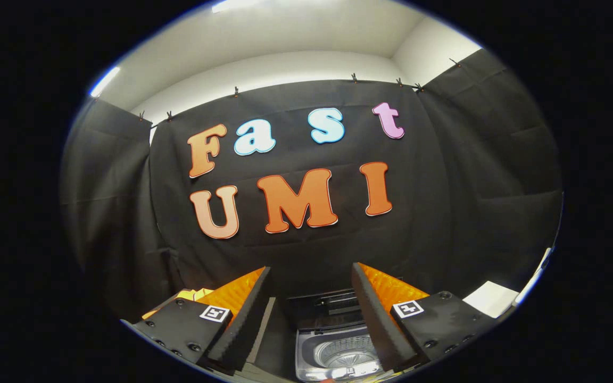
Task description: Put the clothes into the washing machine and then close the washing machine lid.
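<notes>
Fingers spread, empty; washing machine w/ lid up sits below, btwn them.

hand-held gripper: ridged fingers, screwed mounts, square tag markers.

Washing machine between parted fingers

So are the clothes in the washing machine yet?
Not that I can see. The small grey top-loading washing machine sits between the fingers with its black lid raised, and the metal drum looks empty. The gripper is open and holds nothing. A bit of yellow cloth shows beyond one finger. Left: pick up the clothes, drop them in, and shut the lid.
</notes>
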Motion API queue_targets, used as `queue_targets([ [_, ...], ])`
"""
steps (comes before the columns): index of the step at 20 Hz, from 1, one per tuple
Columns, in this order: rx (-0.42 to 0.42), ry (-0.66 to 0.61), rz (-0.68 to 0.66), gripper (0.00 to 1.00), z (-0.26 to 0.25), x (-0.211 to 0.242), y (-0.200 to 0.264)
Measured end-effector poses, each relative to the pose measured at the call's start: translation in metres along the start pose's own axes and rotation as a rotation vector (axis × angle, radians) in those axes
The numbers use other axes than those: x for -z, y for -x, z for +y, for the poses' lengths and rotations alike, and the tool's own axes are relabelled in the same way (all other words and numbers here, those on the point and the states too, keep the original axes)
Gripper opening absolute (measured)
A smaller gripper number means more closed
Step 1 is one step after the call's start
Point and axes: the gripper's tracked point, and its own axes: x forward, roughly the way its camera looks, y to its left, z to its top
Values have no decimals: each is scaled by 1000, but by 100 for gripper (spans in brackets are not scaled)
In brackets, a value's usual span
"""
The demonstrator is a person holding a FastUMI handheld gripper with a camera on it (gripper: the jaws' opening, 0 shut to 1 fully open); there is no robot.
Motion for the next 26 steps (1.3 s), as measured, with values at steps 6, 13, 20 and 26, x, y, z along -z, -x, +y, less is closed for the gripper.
queue_targets([
  [6,71,86,-8,96,46,-4,-1],
  [13,45,86,49,97,152,34,-28],
  [20,-40,35,155,98,256,108,-62],
  [26,-58,23,243,98,303,160,-98],
])
